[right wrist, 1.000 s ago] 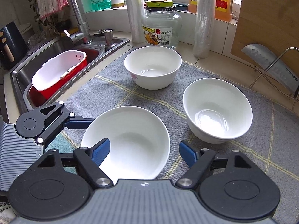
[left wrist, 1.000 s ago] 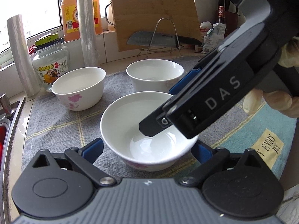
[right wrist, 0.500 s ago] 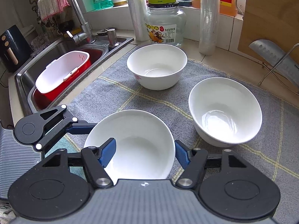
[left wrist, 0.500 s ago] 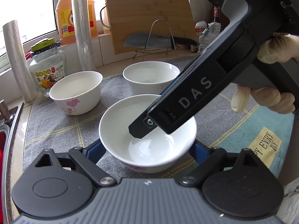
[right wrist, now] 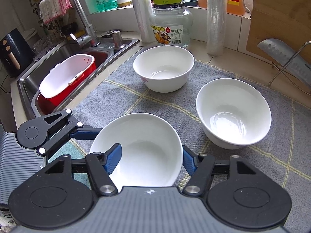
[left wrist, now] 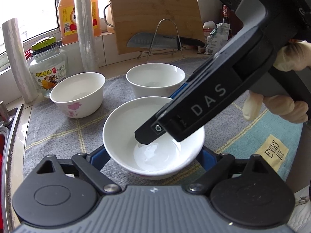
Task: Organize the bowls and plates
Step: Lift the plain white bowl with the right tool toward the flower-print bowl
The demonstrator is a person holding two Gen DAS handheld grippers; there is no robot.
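Observation:
Three white bowls stand on a grey mat. The near bowl (left wrist: 153, 136) (right wrist: 140, 151) sits between the blue fingers of both grippers. My left gripper (left wrist: 153, 158) straddles its outside, both pads at its wall. My right gripper (right wrist: 151, 159) has one pad (right wrist: 112, 158) inside the rim and the other outside the right wall; its body (left wrist: 204, 104) hangs over the bowl in the left wrist view. A flowered bowl (left wrist: 77, 95) (right wrist: 163, 68) stands far left and a plain bowl (left wrist: 155, 79) (right wrist: 233, 112) far right.
A glass jar (right wrist: 171, 25), two film rolls (right wrist: 215, 17), an orange bottle (left wrist: 77, 13), a cutting board (left wrist: 155, 13) and a knife on a rack (left wrist: 161, 41) line the back. A sink with a red-and-white basket (right wrist: 66, 77) lies to the left.
Both grippers have narrowed around the near bowl, pads now at its wall. The right gripper has come lower and closer over it.

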